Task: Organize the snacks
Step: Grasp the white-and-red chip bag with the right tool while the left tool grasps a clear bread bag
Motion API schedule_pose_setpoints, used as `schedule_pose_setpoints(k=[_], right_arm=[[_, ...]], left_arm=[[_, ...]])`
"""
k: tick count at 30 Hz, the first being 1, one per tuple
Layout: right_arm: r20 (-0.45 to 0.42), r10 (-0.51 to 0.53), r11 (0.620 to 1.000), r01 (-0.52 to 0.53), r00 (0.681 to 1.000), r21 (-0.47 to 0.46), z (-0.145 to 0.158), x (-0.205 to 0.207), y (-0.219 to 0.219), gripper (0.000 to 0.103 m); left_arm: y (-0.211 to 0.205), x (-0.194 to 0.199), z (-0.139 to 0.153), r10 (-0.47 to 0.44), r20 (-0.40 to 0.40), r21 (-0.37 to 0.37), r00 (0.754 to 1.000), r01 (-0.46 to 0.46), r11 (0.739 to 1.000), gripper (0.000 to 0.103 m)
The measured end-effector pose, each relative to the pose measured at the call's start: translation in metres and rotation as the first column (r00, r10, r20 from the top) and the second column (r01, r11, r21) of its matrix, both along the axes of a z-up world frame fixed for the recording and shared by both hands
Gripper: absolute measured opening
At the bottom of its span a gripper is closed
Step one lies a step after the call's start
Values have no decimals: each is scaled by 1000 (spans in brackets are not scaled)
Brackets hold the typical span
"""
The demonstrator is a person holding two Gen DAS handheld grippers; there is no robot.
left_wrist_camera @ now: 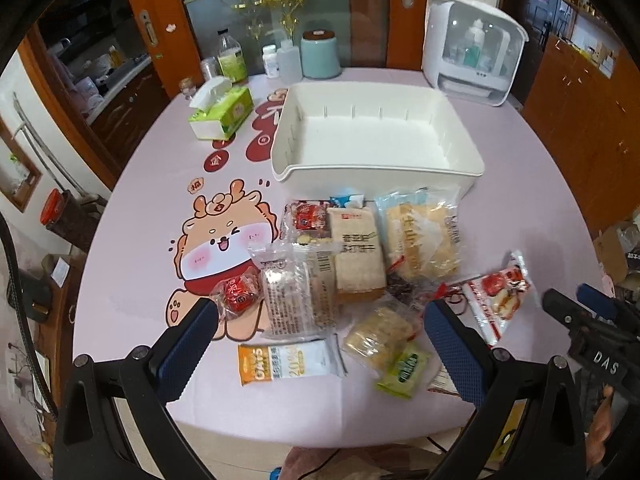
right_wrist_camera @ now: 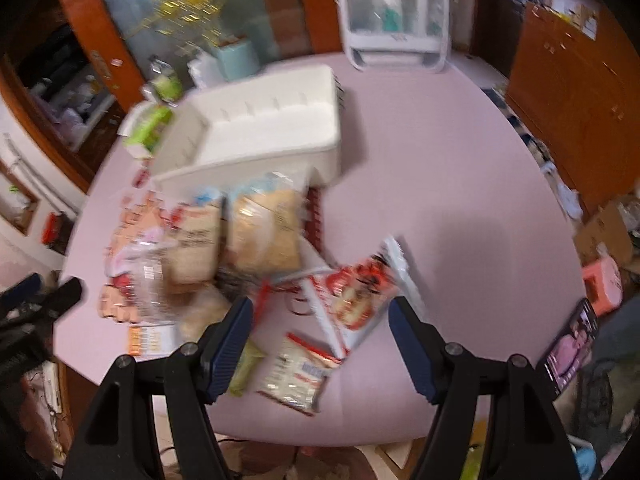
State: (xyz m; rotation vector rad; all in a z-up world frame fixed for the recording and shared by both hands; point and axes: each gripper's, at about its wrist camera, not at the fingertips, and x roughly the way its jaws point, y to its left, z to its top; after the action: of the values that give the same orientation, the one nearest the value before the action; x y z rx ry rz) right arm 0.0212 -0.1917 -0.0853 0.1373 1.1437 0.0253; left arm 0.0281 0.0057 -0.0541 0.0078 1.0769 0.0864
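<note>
My left claw (left_wrist_camera: 316, 334) hangs wide over the snacks (left_wrist_camera: 356, 268), gripping nothing; my right claw (right_wrist_camera: 320, 336) is wide too, above a red packet (right_wrist_camera: 356, 296). The snacks lie heaped just before the white bin (left_wrist_camera: 376, 168), which holds nothing. A tissue box (left_wrist_camera: 222, 114) and jars (left_wrist_camera: 320, 56) stand behind.

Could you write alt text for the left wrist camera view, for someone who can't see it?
An open left gripper hangs above a heap of wrapped snacks on a pink table; behind them sits an empty white bin.
</note>
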Motion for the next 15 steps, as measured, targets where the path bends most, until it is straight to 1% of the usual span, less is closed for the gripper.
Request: schedule_pose_setpoints(k=[6,10,12,13,15], right_arm=[[-128,-100,995,98,987,-26,-45,12,-28,71],[-187,-140,989,145,972,13,-67,15,-45,71],[-212,-149,985,163,966,51,-76,16,-51,71],[-229,-158,980,181,960,81,-83,17,-56,71],[-251,-183,970,216,950,113,-95,20,-63,71]], left_arm=[[55,19,-38,78,-85,-39,993,-82,996,102],[83,28,-67,116,-163,-59,980,-127,990,102],[88,32,-80,114,-191,-84,975,-131,988,102],[89,34,-87,108,-207,-102,972,-131,986,102],[87,38,-100,92,-234,-133,968,-125,983,102]])
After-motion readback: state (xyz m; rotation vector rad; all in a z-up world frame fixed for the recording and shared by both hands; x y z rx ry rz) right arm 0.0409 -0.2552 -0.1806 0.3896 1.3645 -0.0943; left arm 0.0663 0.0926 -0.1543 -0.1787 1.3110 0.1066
